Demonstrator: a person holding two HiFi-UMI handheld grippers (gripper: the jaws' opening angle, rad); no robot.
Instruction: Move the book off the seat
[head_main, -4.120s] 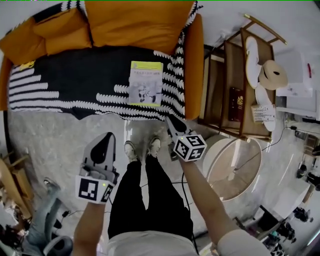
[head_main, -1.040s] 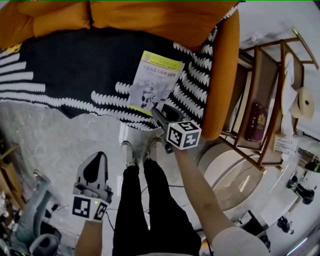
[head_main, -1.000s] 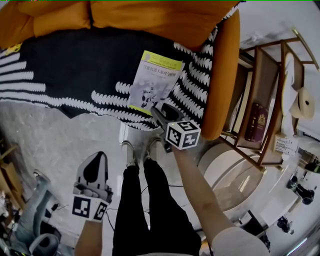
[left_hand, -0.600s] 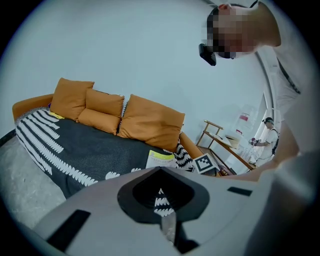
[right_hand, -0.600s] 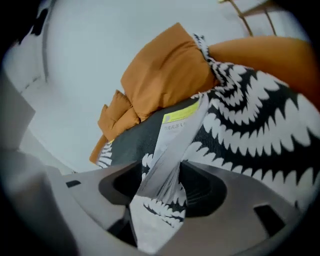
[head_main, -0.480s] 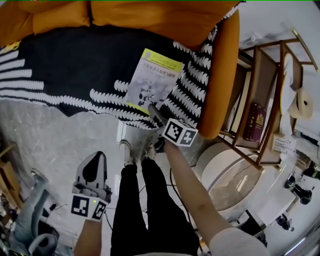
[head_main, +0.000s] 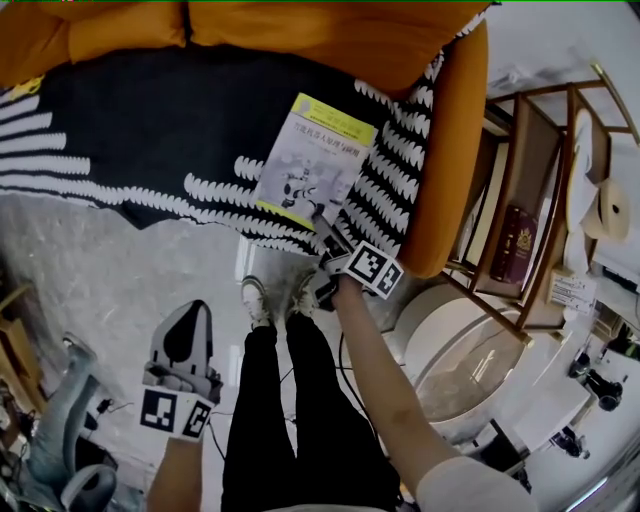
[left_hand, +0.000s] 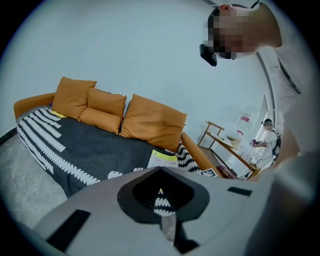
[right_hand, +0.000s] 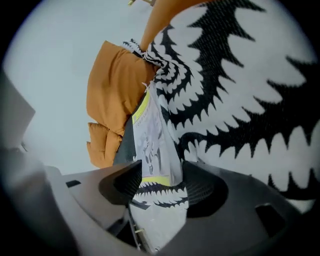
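The thin yellow-and-white paperback book (head_main: 315, 160) lies flat on the orange sofa's (head_main: 450, 150) black-and-white throw (head_main: 130, 120). Only the right gripper (right_hand: 159, 176) view shows the book's near edge between jaws that have just opened wide and are not pinching it. The left gripper (left_hand: 160, 171) is closed, well apart from the book.

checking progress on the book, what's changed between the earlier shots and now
The right gripper moved from beside the legs to the front edge of the sofa and rolled; its jaws have just been opening and now straddle the near edge of the book, not gripping. The book still lies on the seat; the left gripper stays low, shut.
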